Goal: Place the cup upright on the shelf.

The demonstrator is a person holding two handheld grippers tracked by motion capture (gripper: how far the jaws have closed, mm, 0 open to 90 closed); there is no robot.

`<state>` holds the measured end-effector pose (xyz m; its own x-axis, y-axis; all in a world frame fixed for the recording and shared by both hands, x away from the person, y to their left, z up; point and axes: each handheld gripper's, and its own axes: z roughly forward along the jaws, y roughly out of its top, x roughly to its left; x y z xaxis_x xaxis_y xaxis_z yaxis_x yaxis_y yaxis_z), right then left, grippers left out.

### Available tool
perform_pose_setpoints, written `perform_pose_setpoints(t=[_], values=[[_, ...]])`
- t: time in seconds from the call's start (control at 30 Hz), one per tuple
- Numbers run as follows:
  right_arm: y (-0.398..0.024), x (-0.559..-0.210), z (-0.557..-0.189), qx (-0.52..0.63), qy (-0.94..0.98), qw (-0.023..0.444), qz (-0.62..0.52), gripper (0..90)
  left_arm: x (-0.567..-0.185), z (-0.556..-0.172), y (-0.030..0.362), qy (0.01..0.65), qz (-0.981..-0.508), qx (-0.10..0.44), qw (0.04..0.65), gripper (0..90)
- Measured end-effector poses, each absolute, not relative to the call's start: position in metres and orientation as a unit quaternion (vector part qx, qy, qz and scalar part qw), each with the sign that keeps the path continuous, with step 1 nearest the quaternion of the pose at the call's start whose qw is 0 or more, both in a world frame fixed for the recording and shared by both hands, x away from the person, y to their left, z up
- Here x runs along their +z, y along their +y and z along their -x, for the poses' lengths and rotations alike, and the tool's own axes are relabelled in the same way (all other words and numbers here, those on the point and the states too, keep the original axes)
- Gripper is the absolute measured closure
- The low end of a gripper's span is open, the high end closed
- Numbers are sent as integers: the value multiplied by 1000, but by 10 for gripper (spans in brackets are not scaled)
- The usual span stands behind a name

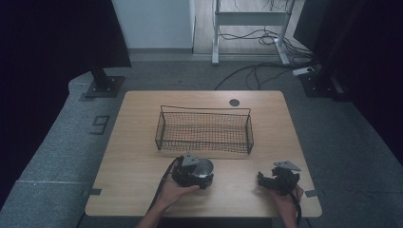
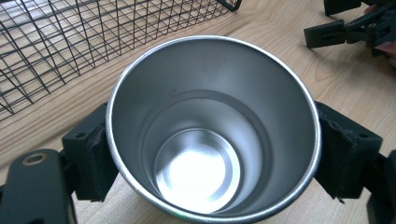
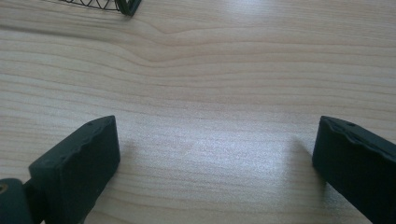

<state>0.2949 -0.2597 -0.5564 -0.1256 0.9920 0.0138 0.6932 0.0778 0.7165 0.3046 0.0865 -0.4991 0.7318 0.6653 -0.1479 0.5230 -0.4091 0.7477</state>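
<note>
Steel cup (image 2: 212,135): 1 | wire basket (image 1: 204,129): 1 | hand-held grippers: 2

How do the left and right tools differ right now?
The left tool has a steel cup between its pads, which press on the cup's sides; the right tool has nothing between its pads, just bare table.
The left tool sits near the wire basket; the right tool sits farther out toward the table's right edge.
Both are black and hand-held low over the table.
</note>
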Motion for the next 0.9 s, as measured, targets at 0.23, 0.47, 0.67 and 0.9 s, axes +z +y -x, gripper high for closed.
perform_pose_setpoints(t=[0.23,0.47,0.67,0.9], values=[[-260,-556,-295,296,689,253,-612,9,-483,-302,96,349,-829,92,428,152],[-260,-556,-295,296,688,253,-612,11,-472,-303,107,351,-824,99,433,152],[-260,-556,-295,296,687,254,-613,14,-466,-304,113,351,-822,104,436,152],[-261,-556,-295,295,686,255,-615,15,-459,-304,117,347,-820,110,441,152]])
